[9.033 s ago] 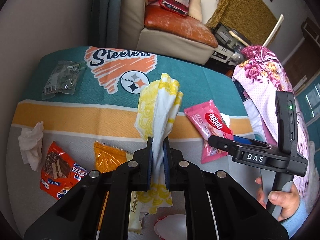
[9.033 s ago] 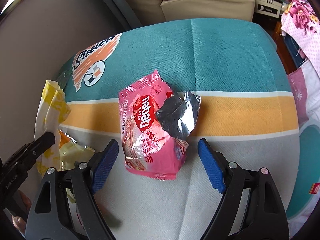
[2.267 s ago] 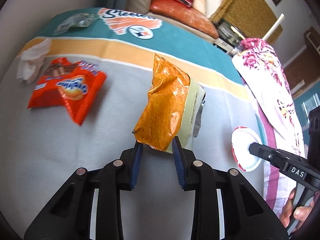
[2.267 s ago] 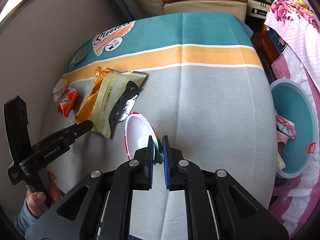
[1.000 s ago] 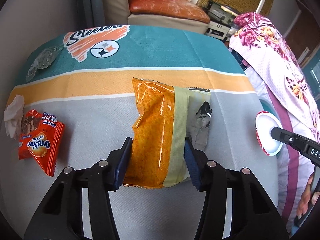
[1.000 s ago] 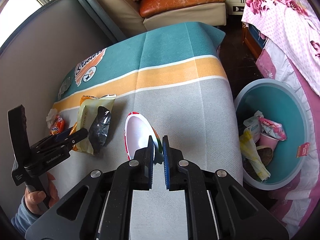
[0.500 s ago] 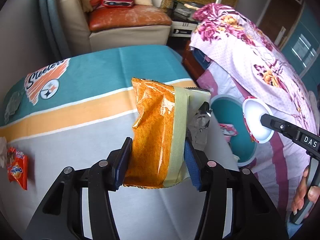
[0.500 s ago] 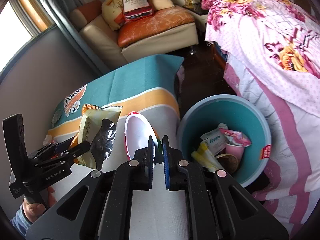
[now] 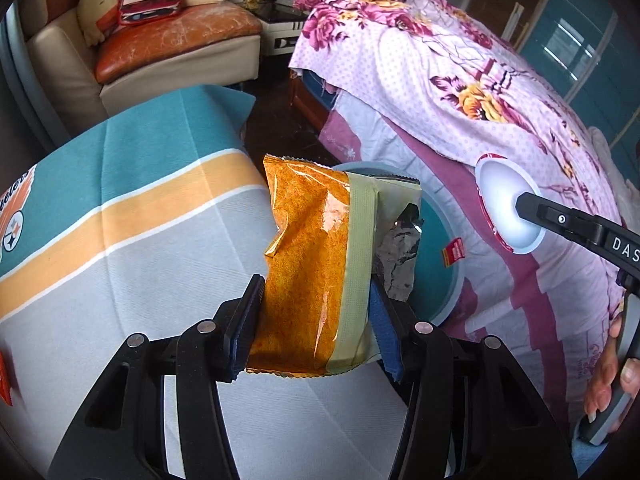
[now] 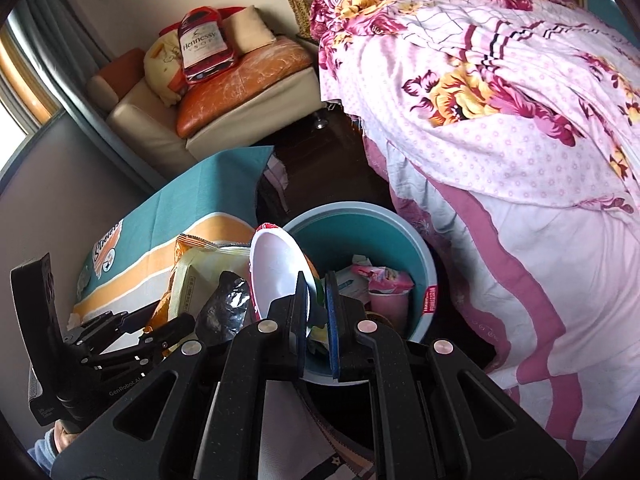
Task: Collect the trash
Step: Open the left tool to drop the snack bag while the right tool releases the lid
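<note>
Jaws of the left gripper point(image 9: 316, 328) clamped across the lower part of an orange snack bag point(image 9: 308, 264), pads pressed on both sides, bag upright with a pale green band down its right side and crumpled silver foil showing behind. Jaws of the right gripper point(image 10: 318, 320) brought nearly together, pinched on the rim of a white paper lid with a red edge point(image 10: 276, 268), lid tilted up and to the left of the pads. Both pieces of trash held in the air past the right edge of the table point(image 9: 120, 240), which wears a teal, orange and grey striped cloth. Just below and beyond, on the floor, a round teal bin point(image 10: 360, 236) beside the table's far right corner, with a pink wrapper point(image 10: 386, 278), a pink cup and other scraps inside. Seen from the left wrist, lid point(image 9: 506, 208) hanging over a bed with a pink floral cover point(image 9: 460, 92), bin partly hidden behind the bag. Person's hand point(image 9: 612, 376) around the right handle at the lower right. Sofa with an orange cushion point(image 10: 240, 84) in the background.
</note>
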Available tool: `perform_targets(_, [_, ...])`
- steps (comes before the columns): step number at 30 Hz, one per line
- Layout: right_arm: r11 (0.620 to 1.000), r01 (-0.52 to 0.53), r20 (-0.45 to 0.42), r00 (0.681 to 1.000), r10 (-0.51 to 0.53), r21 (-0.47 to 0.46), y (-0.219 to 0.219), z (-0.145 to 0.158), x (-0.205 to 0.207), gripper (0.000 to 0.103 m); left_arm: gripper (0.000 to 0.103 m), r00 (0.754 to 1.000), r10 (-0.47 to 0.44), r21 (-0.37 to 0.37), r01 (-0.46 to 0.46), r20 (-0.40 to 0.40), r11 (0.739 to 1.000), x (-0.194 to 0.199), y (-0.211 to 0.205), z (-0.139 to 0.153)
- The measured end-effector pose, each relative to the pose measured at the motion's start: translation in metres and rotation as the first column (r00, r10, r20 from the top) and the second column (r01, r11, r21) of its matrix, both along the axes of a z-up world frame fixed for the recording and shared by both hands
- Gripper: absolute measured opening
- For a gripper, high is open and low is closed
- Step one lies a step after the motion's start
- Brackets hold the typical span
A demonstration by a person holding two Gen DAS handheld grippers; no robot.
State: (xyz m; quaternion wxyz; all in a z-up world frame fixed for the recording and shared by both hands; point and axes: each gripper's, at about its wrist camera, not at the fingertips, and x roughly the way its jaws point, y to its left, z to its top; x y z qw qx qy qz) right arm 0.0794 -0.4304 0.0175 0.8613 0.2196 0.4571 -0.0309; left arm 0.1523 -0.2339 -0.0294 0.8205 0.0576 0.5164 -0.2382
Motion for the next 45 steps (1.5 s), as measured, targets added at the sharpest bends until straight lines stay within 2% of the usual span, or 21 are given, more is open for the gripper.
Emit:
perform_targets(10, [1.000, 0.028, -0.024, 0.999, -0.028, 0.003, -0.021, -0.012, -0.001, 0.008, 0.055, 0.999, -0.045, 0.005, 0.046, -0.030, 0.999, 0.008, -0.038, -0.016])
perform_targets(12, [1.000, 0.031, -0.028, 0.999, -0.031, 0.002, -0.023, -0.013, 0.000, 0.008, 0.064, 0.998, -0.044, 0.008, 0.044, -0.037, 0.999, 0.010, -0.039, -0.018])
perform_targets(16, [1.000, 0.032, -0.037, 0.999, -0.031, 0.001, -0.023, -0.016, 0.004, 0.008, 0.074, 0.999, -0.035, 0.031, 0.036, -0.036, 0.999, 0.012, -0.038, -0.023])
perform_targets(17, [1.000, 0.030, -0.039, 0.999, -0.029, 0.001, -0.022, -0.017, 0.005, 0.008, 0.083, 0.999, -0.026, 0.037, 0.028, -0.037, 0.999, 0.012, -0.037, -0.023])
perform_targets(18, [1.000, 0.027, -0.042, 0.999, -0.027, -0.001, -0.021, -0.017, 0.006, 0.008, 0.086, 0.999, -0.020, 0.033, 0.021, -0.030, 0.999, 0.012, -0.034, -0.022])
perform_targets(26, [1.000, 0.013, -0.055, 0.998, -0.014, -0.016, -0.010, -0.017, 0.013, 0.008, 0.089, 1.000, 0.003, 0.028, -0.002, -0.016, 1.000, 0.015, -0.019, -0.018])
perform_targets(43, [0.998, -0.041, -0.133, 0.991, 0.034, -0.044, 0.021, -0.035, 0.046, 0.009, 0.090, 0.996, 0.056, 0.006, -0.056, -0.065, 0.998, 0.023, 0.022, -0.027])
perform_targets(45, [0.998, -0.046, -0.147, 0.988, 0.039, -0.043, 0.025, -0.039, 0.049, 0.011, 0.090, 0.995, 0.062, 0.001, -0.062, -0.073, 0.998, 0.025, 0.027, -0.029])
